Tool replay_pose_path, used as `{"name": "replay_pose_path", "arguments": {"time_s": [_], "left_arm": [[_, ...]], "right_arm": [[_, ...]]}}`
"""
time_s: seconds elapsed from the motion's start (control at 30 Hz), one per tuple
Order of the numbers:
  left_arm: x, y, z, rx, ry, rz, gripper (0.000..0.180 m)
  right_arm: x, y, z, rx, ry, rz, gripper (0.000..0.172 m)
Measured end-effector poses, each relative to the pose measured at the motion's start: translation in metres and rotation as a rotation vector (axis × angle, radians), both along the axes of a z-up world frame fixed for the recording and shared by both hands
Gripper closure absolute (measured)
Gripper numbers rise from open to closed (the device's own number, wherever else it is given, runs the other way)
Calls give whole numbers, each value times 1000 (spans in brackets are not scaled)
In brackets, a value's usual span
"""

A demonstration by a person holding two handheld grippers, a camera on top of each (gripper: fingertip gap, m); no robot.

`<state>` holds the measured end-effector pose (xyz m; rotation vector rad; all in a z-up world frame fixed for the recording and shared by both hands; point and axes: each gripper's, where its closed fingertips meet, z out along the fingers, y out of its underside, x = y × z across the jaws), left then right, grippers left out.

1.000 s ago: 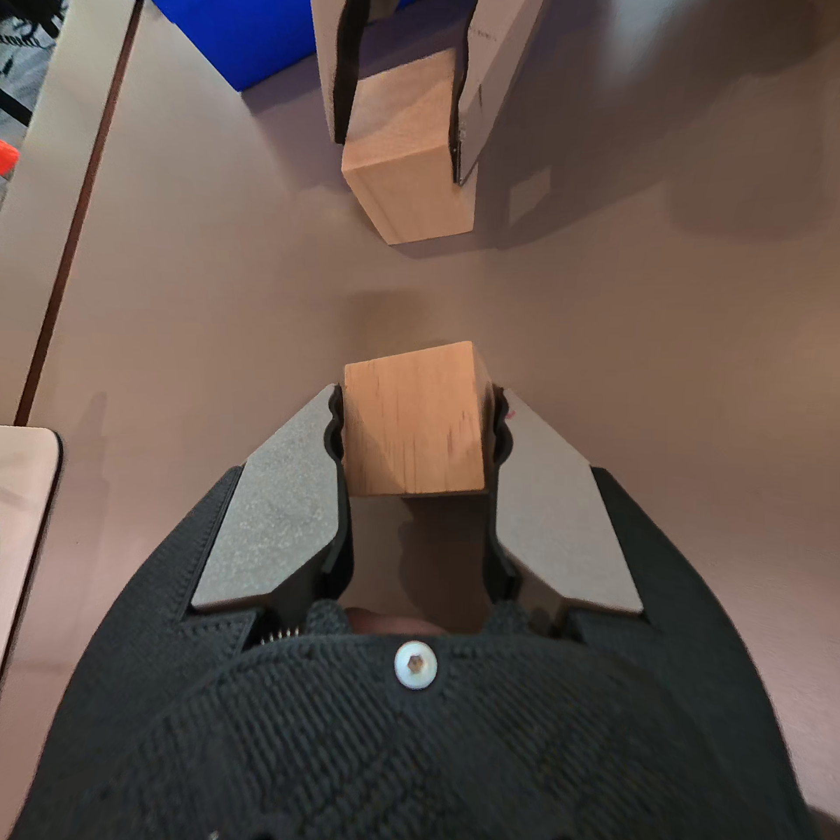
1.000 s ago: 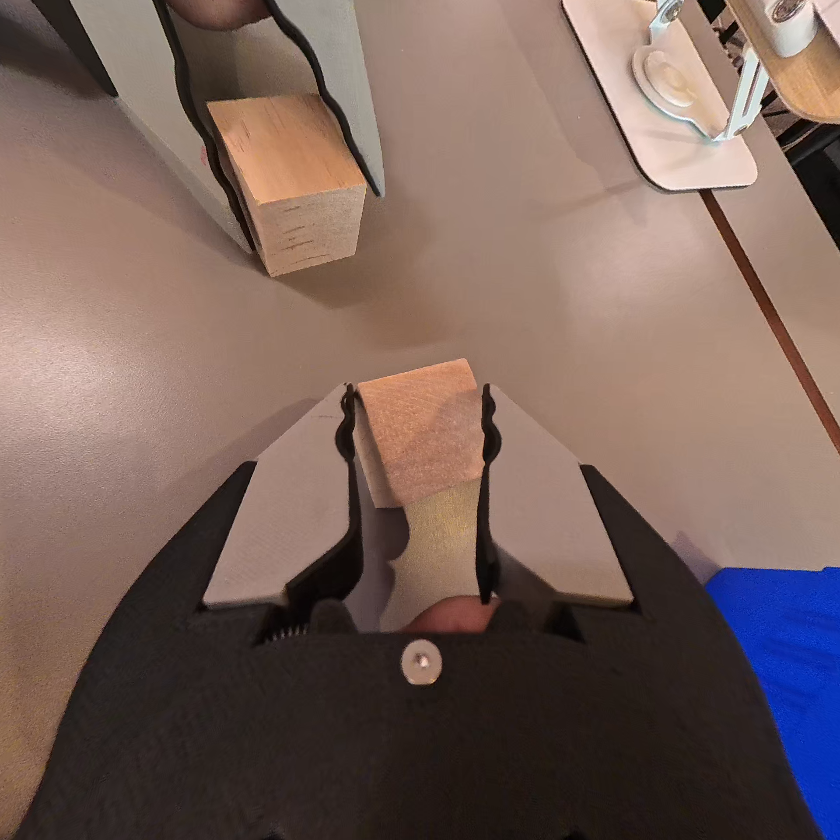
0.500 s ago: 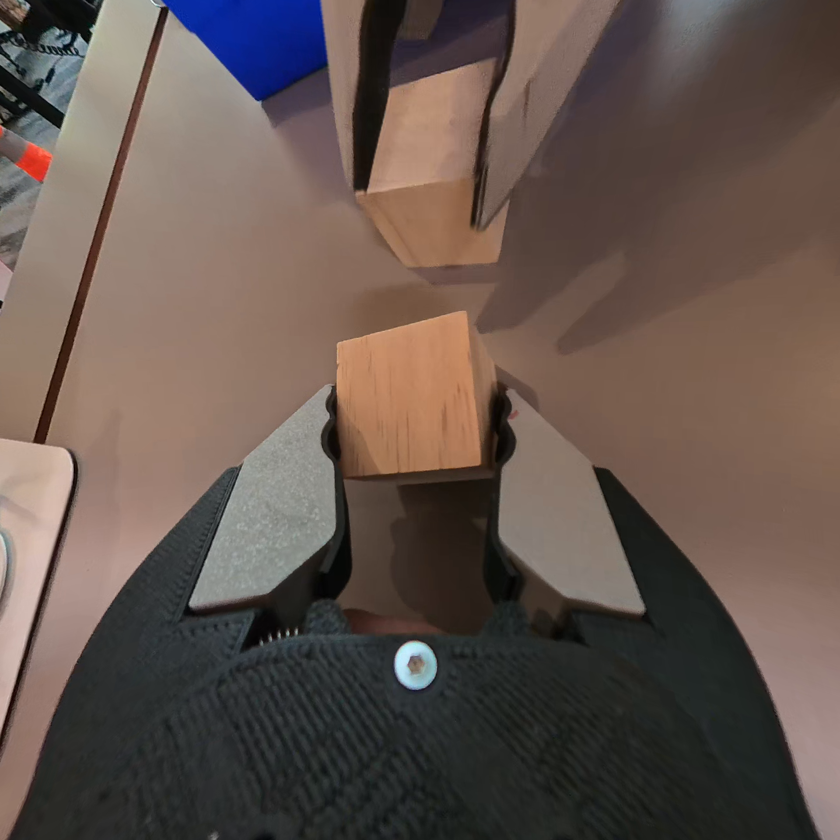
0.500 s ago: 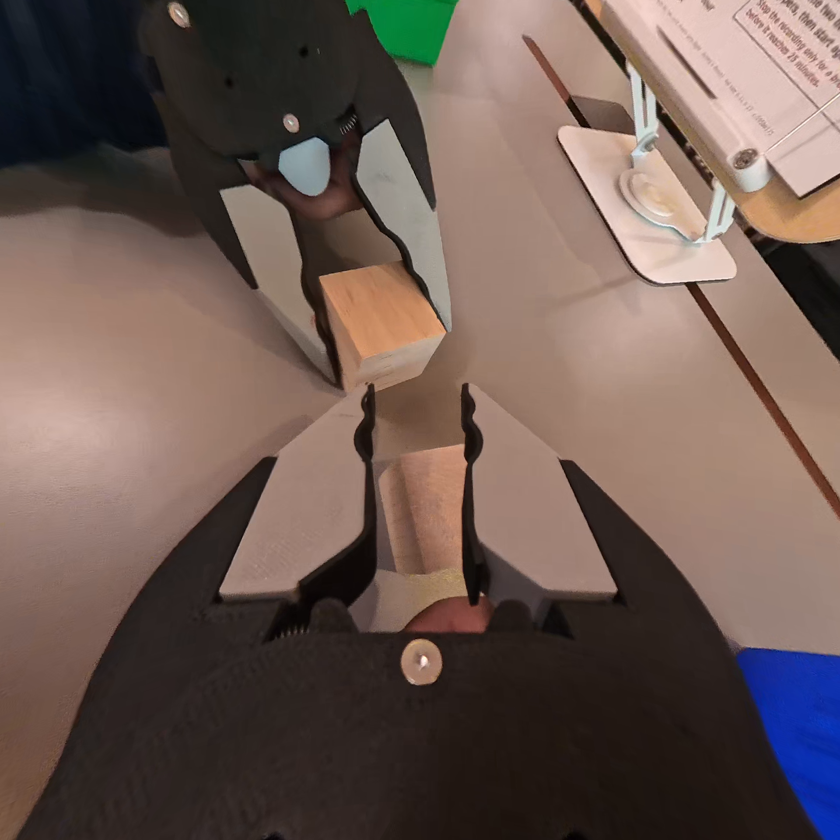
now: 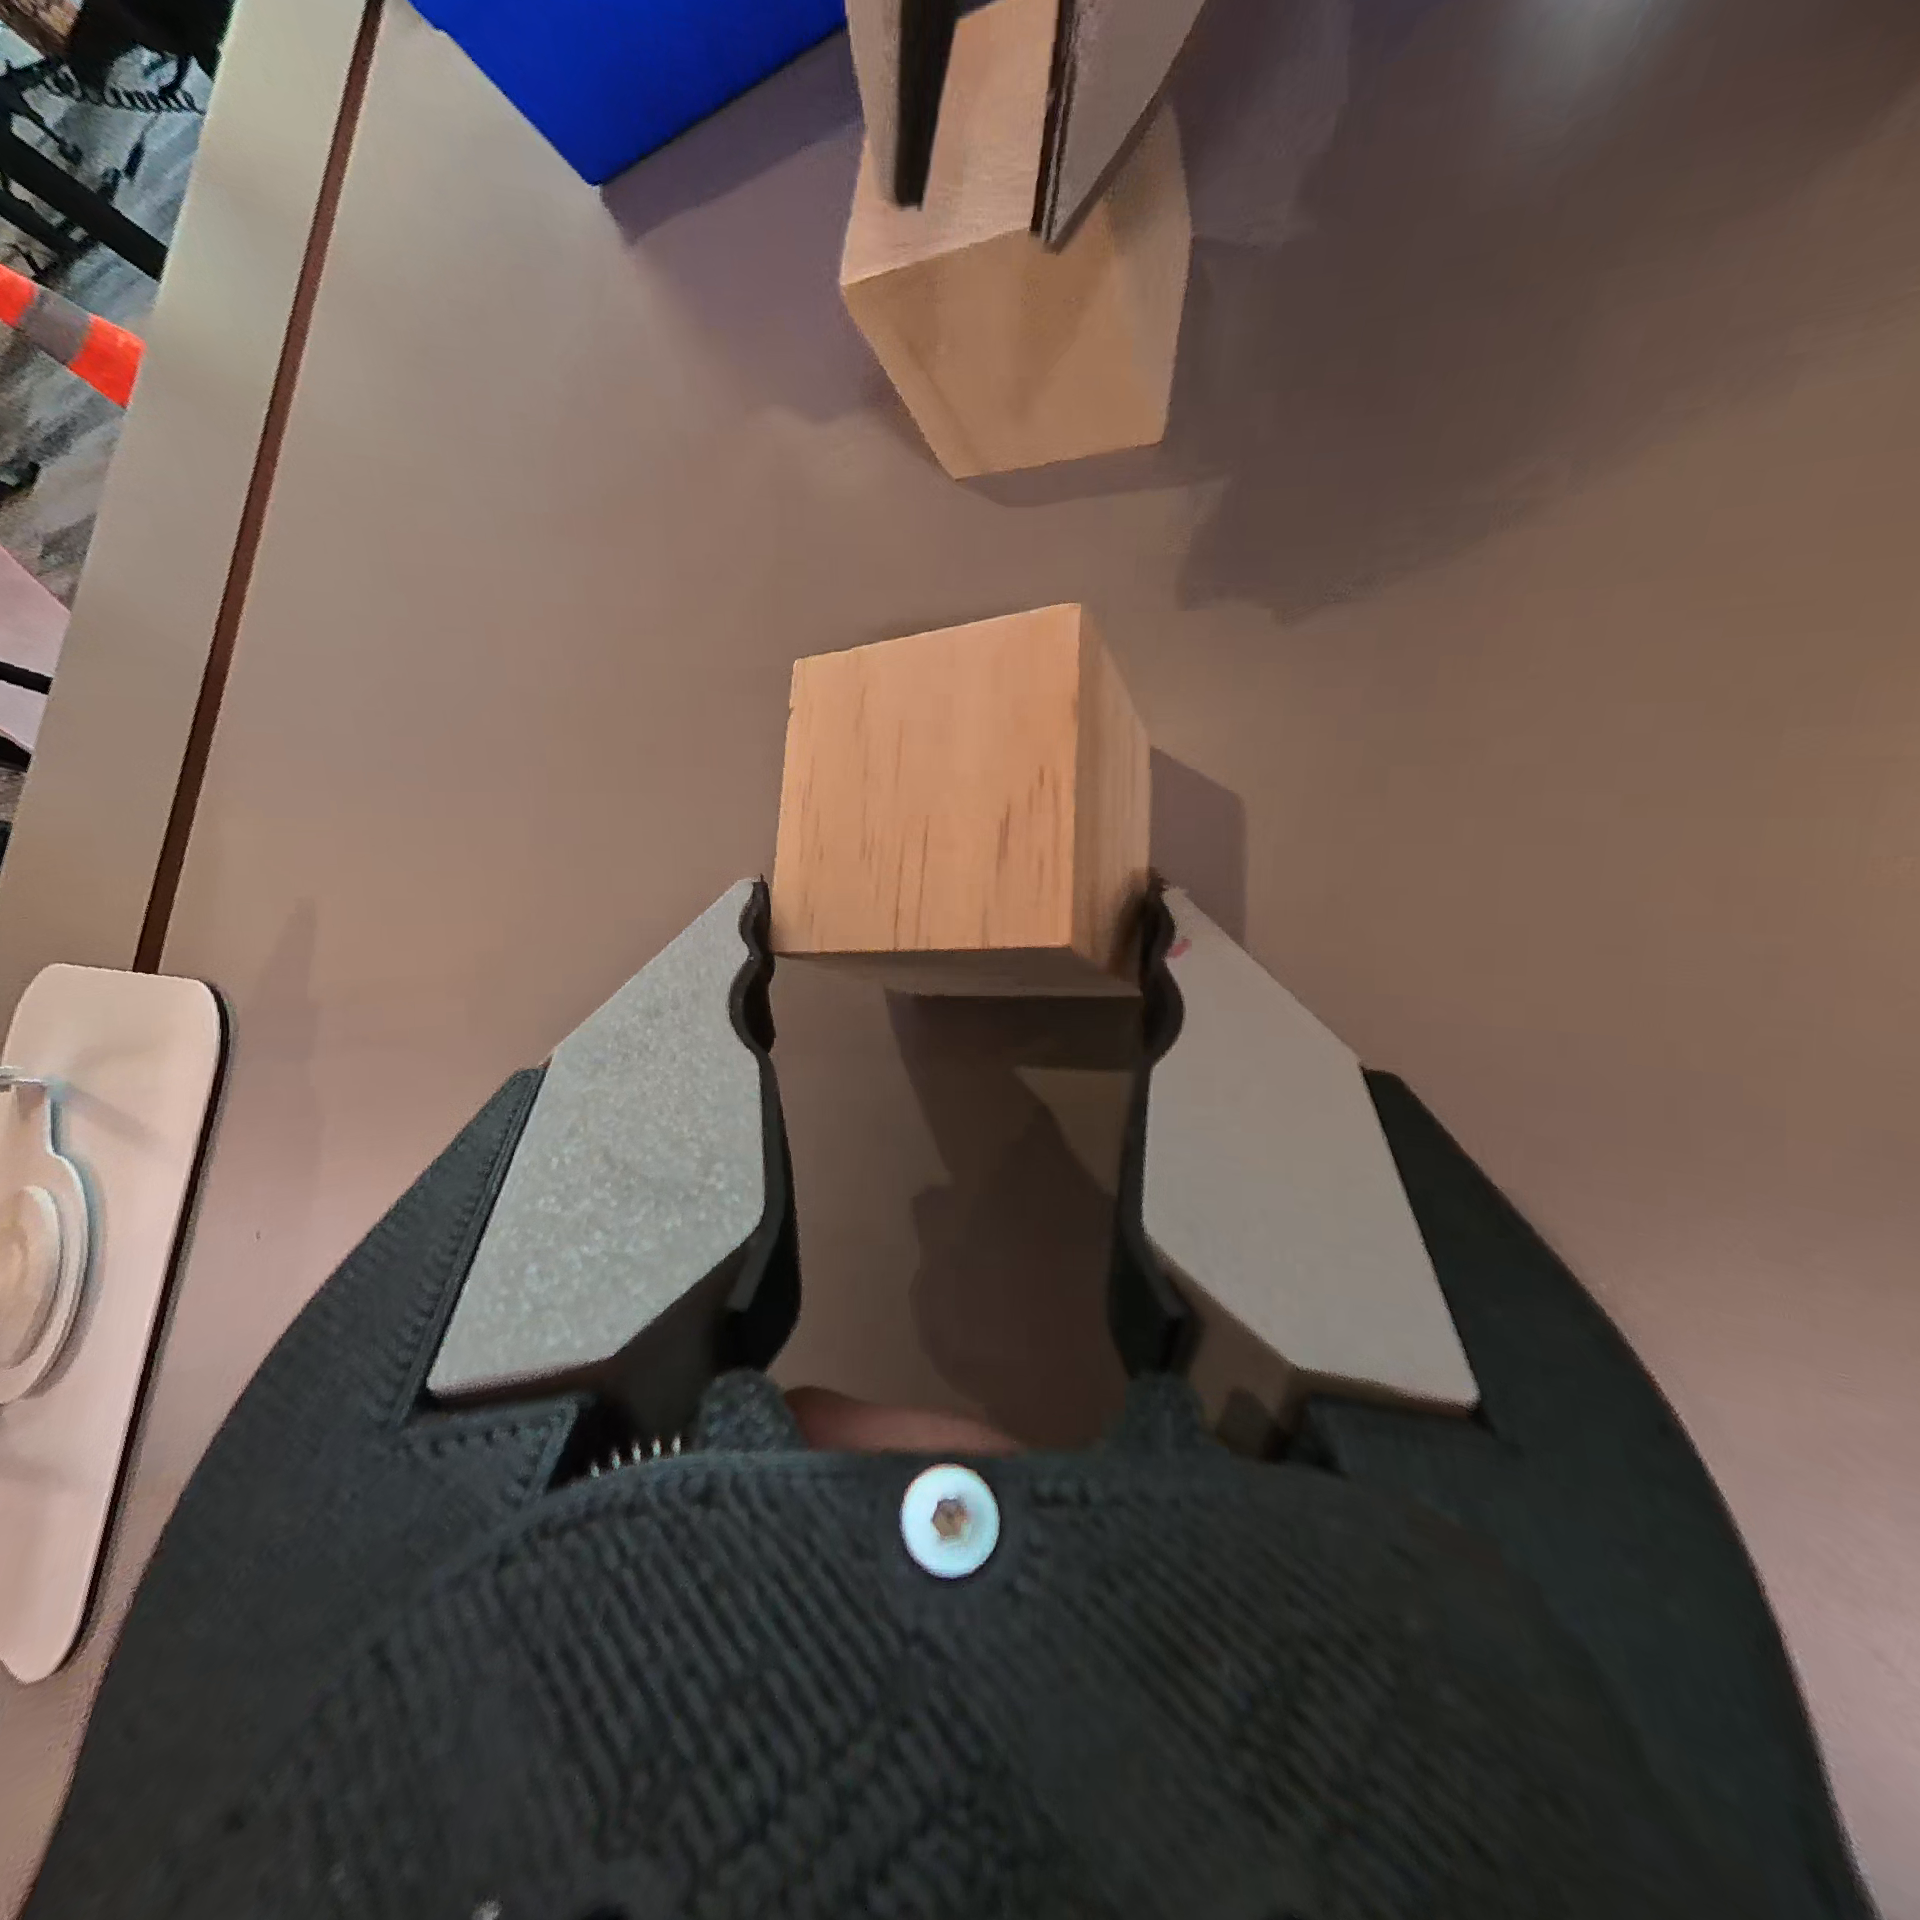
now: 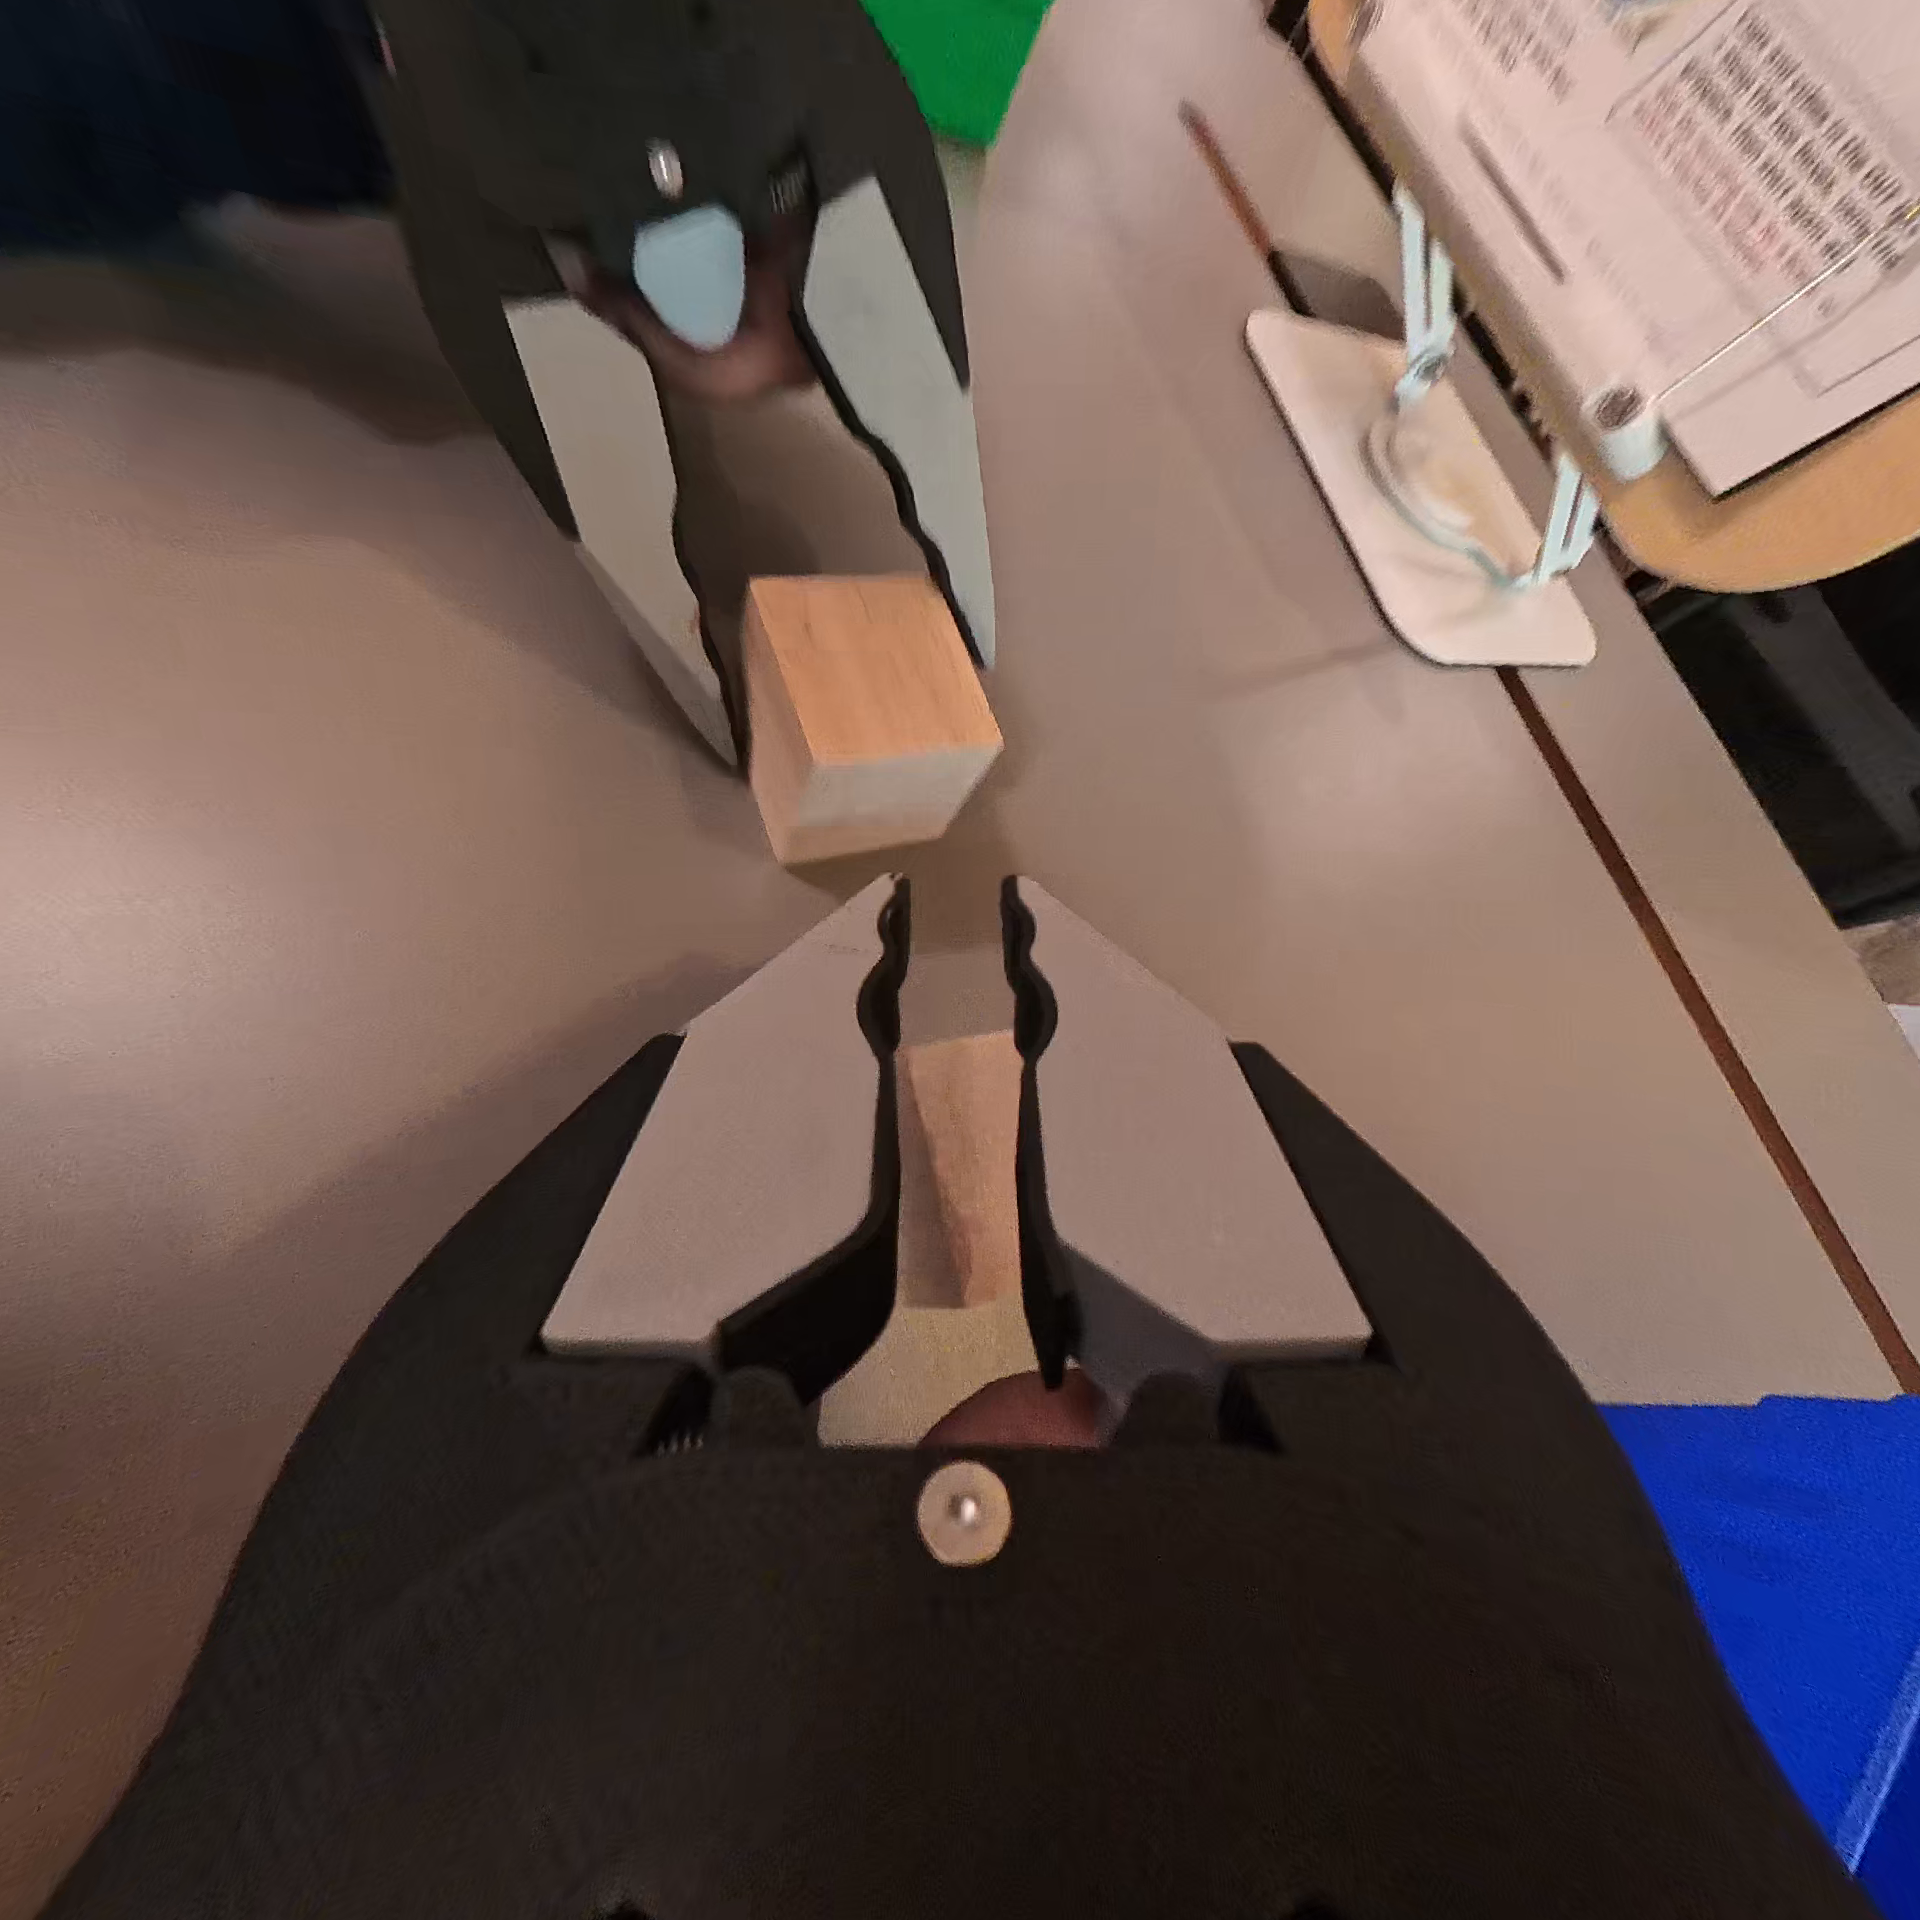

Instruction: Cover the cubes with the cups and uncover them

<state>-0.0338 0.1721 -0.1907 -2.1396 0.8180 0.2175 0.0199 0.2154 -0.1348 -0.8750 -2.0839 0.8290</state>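
the left tool (image 5: 956, 914) is spread around a wooden cube (image 5: 951, 790) at 12 o'clock on the counter (image 5: 1558, 727). the right tool (image 6: 954, 894), nearly closed, hovers above the other cube (image 6: 951, 1164). no cups visible; covering looks not yet begun.

Looking like a lab or office data-collection setup, not a home. A plain grey-brown laminate bench (image 6: 1299, 935) is butting against a second one along a dark seam (image 6: 1714, 1039). A printed sheet on a wooden clipboard-style holder (image 6: 1662, 208) is standing on a light metal stand with a flat base plate (image 6: 1382, 436). Blue (image 5: 644, 73) and green (image 6: 956, 62) plastic bins are sitting at the bench edges. Patterned carpet (image 5: 62, 343) is showing past the bench, office-style.
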Motion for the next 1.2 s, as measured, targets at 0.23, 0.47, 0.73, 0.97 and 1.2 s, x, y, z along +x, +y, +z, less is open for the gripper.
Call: {"name": "replay_pose_path", "arguments": {"time_s": [0.23, 0.47, 0.73, 0.97, 1.2], "left_arm": [[9, 15, 2, 50, 29, -4, 110], [15, 13, 1, 42, 12, -21, 111], [20, 11, 0, 31, -20, -33, 110], [21, 4, 6, 39, -68, -34, 94], [-20, -30, 35, 87, -104, 311, 99]], "right_arm": [[-14, 21, 19, -12, 96, -149, 152], [-26, 13, 31, -22, 191, -161, 150], [-30, 3, 25, -69, 164, -129, 153], [-34, 8, 37, -116, 231, -164, 152], [-36, 15, 42, -169, 252, -190, 153]]}}
